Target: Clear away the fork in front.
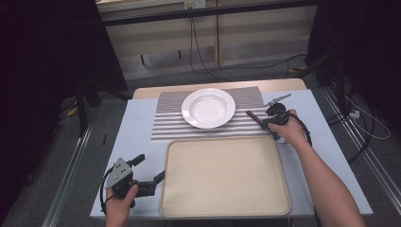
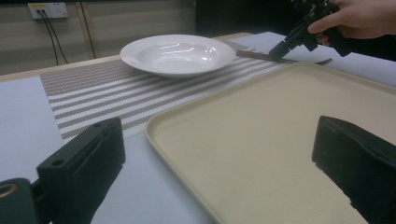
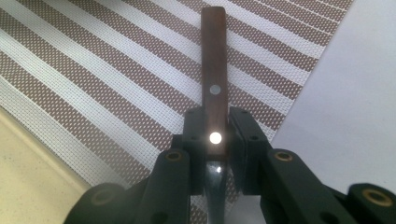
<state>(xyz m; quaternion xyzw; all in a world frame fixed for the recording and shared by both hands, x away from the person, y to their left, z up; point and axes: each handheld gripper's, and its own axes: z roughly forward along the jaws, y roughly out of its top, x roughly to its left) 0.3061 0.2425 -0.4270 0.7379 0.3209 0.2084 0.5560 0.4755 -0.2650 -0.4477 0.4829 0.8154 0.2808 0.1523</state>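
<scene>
The table (image 1: 137, 125) carries a beige tray (image 1: 225, 176) at the near middle, with a striped placemat (image 1: 170, 118) beyond it and a white plate (image 1: 208, 108) on the mat. Right of the plate, the right tongs (image 1: 265, 122) are clamped on a wooden-handled utensil (image 3: 214, 88) over the mat's right edge. The left tongs (image 1: 150, 169) gape wide and empty at the tray's near left edge.

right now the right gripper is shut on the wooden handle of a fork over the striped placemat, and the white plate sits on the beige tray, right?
Not quite. The right gripper is shut on the fork's wooden handle over the striped placemat, but the white plate sits on that placemat, not on the beige tray. The high view shows the plate beyond the tray's far rim.
</scene>
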